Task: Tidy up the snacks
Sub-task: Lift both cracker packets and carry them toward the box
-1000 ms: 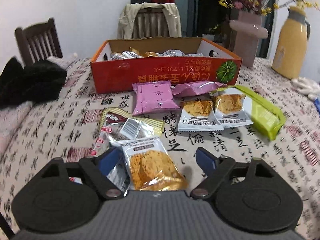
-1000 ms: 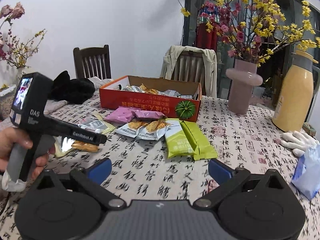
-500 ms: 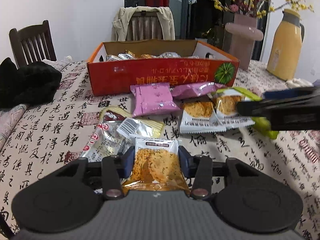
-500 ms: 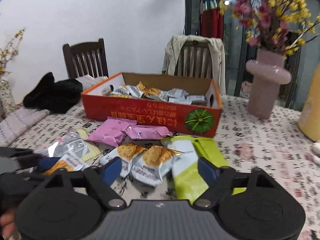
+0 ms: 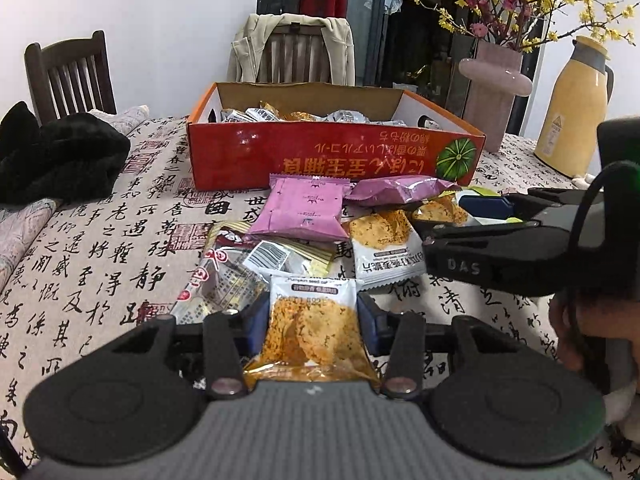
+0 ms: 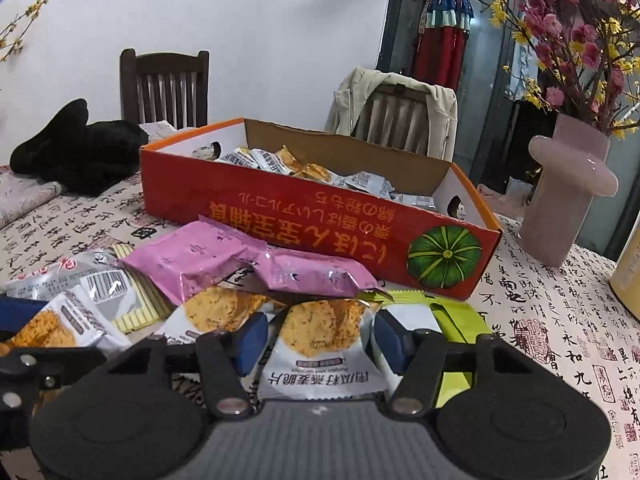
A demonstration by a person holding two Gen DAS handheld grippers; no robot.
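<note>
My left gripper [image 5: 312,322] is shut on a pumpkin-seed crisp packet [image 5: 310,332] at the near edge of the snack pile. My right gripper [image 6: 320,338] straddles another white crisp packet [image 6: 320,356]; its jaws are closing, and the blue pads [image 6: 252,338] stand just off the packet's sides. Behind lie two pink packets [image 6: 192,256], green packets [image 6: 456,320] and silver packets [image 5: 224,280]. An orange-red cardboard box [image 6: 312,216] at the back holds several more snack packets.
A pink vase [image 5: 496,92] of flowers and a yellow thermos [image 5: 572,108] stand at the back right. A black cloth [image 5: 60,156] lies at the left. Two chairs stand behind the table. A person's hand [image 5: 576,328] holds the right gripper.
My left gripper closed on the crisp packet and has held still since. My right gripper came in from the right, dropped to the pile, and its jaws narrowed around the white packet.
</note>
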